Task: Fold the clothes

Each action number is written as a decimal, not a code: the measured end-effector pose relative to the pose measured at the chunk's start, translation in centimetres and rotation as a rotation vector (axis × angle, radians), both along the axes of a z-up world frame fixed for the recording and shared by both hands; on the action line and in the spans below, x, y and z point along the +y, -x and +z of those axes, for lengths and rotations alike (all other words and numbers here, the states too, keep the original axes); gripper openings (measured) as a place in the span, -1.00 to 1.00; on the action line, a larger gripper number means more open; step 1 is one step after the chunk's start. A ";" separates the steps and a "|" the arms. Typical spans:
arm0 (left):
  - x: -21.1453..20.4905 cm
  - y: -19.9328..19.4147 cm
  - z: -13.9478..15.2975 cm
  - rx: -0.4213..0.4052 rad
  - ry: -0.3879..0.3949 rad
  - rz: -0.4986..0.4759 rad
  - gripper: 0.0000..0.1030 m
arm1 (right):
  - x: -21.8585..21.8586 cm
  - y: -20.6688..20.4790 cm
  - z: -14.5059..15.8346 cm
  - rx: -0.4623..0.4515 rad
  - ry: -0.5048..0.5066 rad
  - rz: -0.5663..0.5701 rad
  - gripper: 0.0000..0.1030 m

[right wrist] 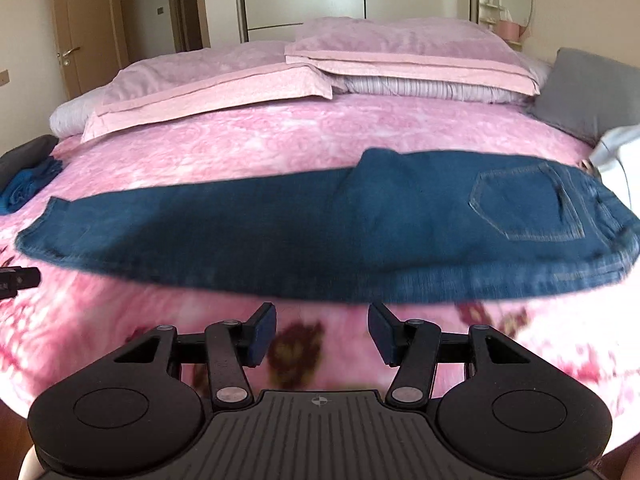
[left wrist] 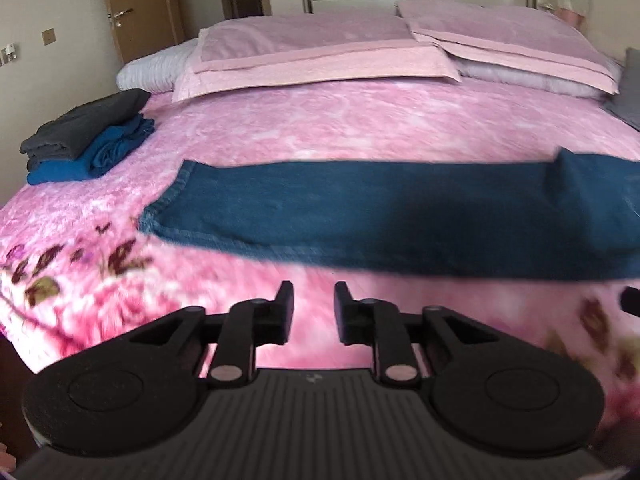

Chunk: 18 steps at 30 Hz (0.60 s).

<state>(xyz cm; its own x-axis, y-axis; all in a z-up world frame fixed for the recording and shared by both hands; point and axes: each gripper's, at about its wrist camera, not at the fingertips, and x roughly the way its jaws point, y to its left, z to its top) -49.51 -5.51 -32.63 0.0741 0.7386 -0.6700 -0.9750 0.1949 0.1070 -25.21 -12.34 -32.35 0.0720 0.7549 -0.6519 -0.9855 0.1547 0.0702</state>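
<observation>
jeans (right wrist: 320,236) lie across the bed (right wrist: 280,140), pillows (right wrist: 224,76) behind, folded clothes (left wrist: 88,136) left.

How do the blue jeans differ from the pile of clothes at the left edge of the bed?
The jeans lie long and flat across the pink blanket; the pile is compact and stacked. The jeans are one blue garment; the pile mixes dark grey and blue pieces. Both rest on the blanket.

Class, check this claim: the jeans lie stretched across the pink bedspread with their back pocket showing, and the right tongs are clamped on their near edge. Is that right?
Not quite. The jeans do lie across the pink bedspread with the back pocket showing, but the right tongs are open and hold nothing, short of the near edge. The right wrist view shows it.
</observation>
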 end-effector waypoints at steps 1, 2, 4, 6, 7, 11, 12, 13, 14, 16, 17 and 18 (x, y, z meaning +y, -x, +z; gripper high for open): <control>-0.8 -0.1 0.2 -0.001 0.000 -0.009 -0.63 | -0.8 0.1 0.1 0.001 0.003 0.000 0.06; -1.7 -0.3 0.4 -0.002 -0.001 -0.015 -0.62 | -1.4 0.1 0.3 0.005 -0.001 -0.006 0.06; -3.3 -0.6 0.7 -0.003 -0.005 -0.021 -0.56 | -2.8 0.0 0.7 0.013 -0.009 -0.016 0.06; -4.5 -0.7 1.2 0.000 -0.017 -0.027 -0.51 | -4.2 -0.1 1.1 0.022 -0.016 -0.027 0.06; -5.1 -0.7 1.5 0.001 -0.025 -0.030 -0.51 | -4.6 -0.1 1.3 0.024 -0.019 -0.034 0.06; -6.9 -0.4 2.7 -0.006 -0.055 -0.033 -0.47 | -6.5 -0.2 2.1 0.028 -0.034 -0.048 0.06; -7.4 -0.2 3.0 -0.010 -0.062 -0.033 -0.47 | -7.0 -0.2 2.3 0.031 -0.038 -0.049 0.06; -7.9 -0.1 3.3 -0.013 -0.069 -0.033 -0.46 | -7.5 -0.2 2.5 0.035 -0.041 -0.049 0.06; -8.4 0.1 3.6 -0.015 -0.076 -0.031 -0.45 | -7.9 -0.1 2.6 0.036 -0.044 -0.050 0.06; -9.4 0.4 4.1 -0.015 -0.092 -0.029 -0.44 | -8.7 0.3 3.0 0.036 -0.054 -0.045 0.06; -9.7 0.6 4.4 -0.016 -0.097 -0.028 -0.44 | -9.1 0.4 3.3 0.038 -0.060 -0.040 0.06; -10.2 0.8 4.6 -0.019 -0.103 -0.026 -0.44 | -9.4 0.6 3.5 0.040 -0.067 -0.036 0.06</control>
